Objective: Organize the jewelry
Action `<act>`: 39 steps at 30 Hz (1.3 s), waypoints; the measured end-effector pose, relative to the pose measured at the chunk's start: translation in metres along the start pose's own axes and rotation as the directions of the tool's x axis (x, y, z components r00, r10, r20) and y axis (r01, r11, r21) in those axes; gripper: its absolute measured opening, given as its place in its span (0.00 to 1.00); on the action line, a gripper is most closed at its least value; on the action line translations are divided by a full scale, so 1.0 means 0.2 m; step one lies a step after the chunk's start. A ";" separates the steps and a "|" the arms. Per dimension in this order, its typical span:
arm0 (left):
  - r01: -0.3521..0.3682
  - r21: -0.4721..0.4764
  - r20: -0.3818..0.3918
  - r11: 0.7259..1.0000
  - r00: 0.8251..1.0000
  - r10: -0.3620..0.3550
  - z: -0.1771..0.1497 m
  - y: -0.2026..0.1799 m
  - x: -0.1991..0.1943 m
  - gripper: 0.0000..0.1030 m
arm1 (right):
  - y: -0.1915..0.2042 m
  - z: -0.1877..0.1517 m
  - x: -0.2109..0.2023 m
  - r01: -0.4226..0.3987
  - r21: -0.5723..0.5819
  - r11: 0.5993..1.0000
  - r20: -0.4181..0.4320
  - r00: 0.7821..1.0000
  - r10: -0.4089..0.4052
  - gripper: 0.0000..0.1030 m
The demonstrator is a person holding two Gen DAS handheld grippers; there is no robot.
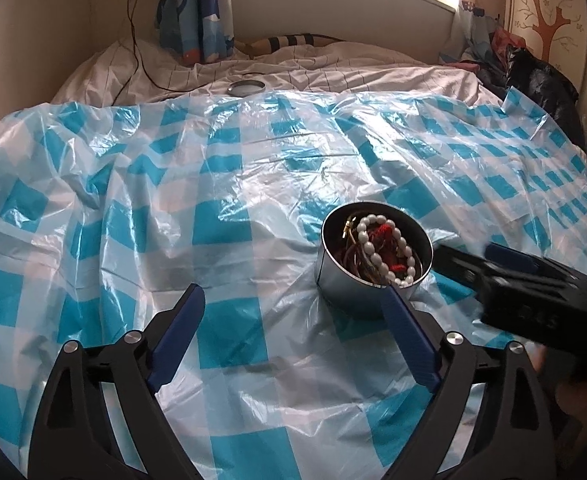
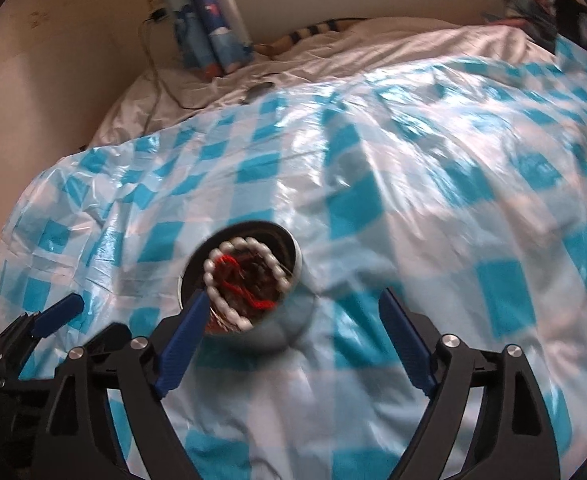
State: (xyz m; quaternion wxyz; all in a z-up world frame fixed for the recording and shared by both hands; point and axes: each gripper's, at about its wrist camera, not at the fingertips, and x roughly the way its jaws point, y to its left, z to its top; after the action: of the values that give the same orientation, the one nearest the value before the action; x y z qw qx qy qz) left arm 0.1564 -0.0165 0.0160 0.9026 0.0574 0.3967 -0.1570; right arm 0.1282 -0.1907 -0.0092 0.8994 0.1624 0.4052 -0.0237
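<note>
My right gripper (image 2: 291, 312), wide and empty, is nearer the tin (image 2: 239, 280) at its eleven o'clock; my left gripper (image 1: 293, 304) gapes empty too.

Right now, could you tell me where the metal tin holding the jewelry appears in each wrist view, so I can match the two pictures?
Left wrist view: the metal tin sits right of centre, just beyond the left gripper's right fingertip.
Right wrist view: the tin sits left of centre, just beyond the right gripper's left fingertip.
Shared landmark: the round lid on the white bedsheet beyond the checked plastic sheet.
</note>
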 end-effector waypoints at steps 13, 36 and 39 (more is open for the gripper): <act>-0.026 0.030 -0.013 0.999 1.000 0.026 -0.13 -0.04 -0.08 0.91 | 0.00 -0.23 -0.10 0.110 -0.029 0.994 -0.035 0.993 -0.111 0.90; -0.073 0.036 -0.017 0.997 0.997 0.074 -0.19 0.01 -0.10 0.92 | 0.05 -0.23 -0.06 0.096 -0.056 0.994 -0.080 0.992 -0.100 0.93; -0.078 0.038 -0.016 0.996 0.997 0.079 -0.19 0.01 -0.10 0.92 | 0.04 -0.23 -0.06 0.093 -0.048 0.995 -0.081 0.992 -0.097 0.93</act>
State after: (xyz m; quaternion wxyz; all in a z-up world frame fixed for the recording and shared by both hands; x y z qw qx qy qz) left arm 0.1182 -0.0023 0.0041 0.9033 0.0913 0.3990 -0.1283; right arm 0.0879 -0.1690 -0.0264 0.8829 0.1239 0.4502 -0.0507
